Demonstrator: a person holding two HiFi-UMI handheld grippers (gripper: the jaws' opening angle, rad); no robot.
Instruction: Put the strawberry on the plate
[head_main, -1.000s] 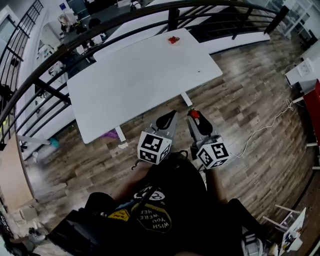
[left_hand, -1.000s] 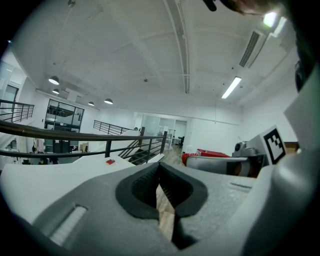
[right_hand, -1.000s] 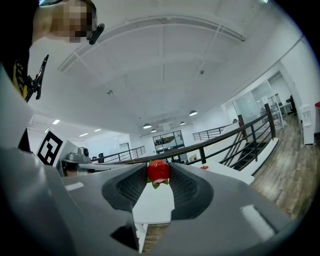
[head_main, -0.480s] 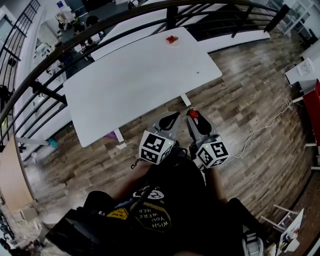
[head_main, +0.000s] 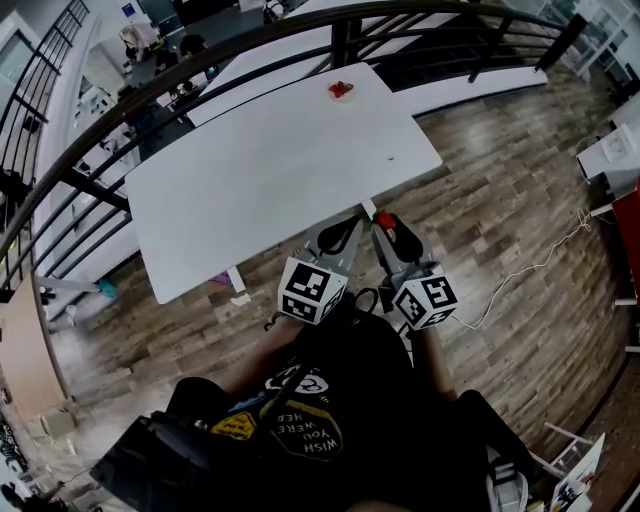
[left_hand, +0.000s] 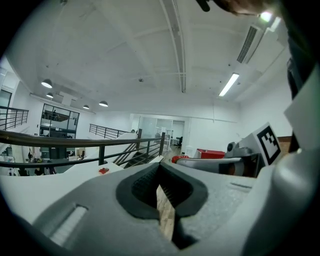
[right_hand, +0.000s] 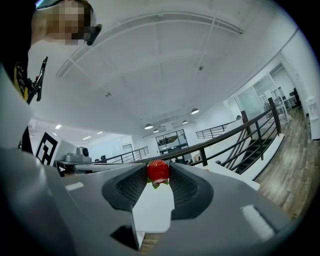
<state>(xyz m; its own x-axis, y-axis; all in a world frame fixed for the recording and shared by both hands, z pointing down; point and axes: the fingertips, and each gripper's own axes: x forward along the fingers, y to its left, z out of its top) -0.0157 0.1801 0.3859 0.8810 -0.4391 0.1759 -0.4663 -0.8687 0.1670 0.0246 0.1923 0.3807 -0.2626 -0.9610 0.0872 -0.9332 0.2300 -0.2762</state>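
My right tool (right_hand: 158, 177) is clamped on the strawberry (right_hand: 158, 170). The fruit sits right at the tips, a ribbed pad pressing on each side, with its green leaves turned back toward the tool body and its red end pointing out toward the desk (head_main: 270, 170). From my head view, the right tool (head_main: 388, 228) carries the strawberry (head_main: 385, 219) in the air at the near edge of the desk, about where the white top gives way to the wooden floor (head_main: 500, 200). The fruit does not touch the desk.

My left tool (left_hand: 160, 186) is closed with nothing in it. The two dark pads meet at the tips, and only a thin wedge of floor shows through behind them. From above, the left tool (head_main: 346, 230) hangs at the same near edge of the desk, just beside the right one. Both point across the desk.

The plate (head_main: 343, 95) lies at the far end of the desk, close to the far edge under the black railing (head_main: 200, 60), with something red already on it. It is well apart from the strawberry in my tool, with almost the whole white top between them. The left gripper view shows that red thing low on the desk.
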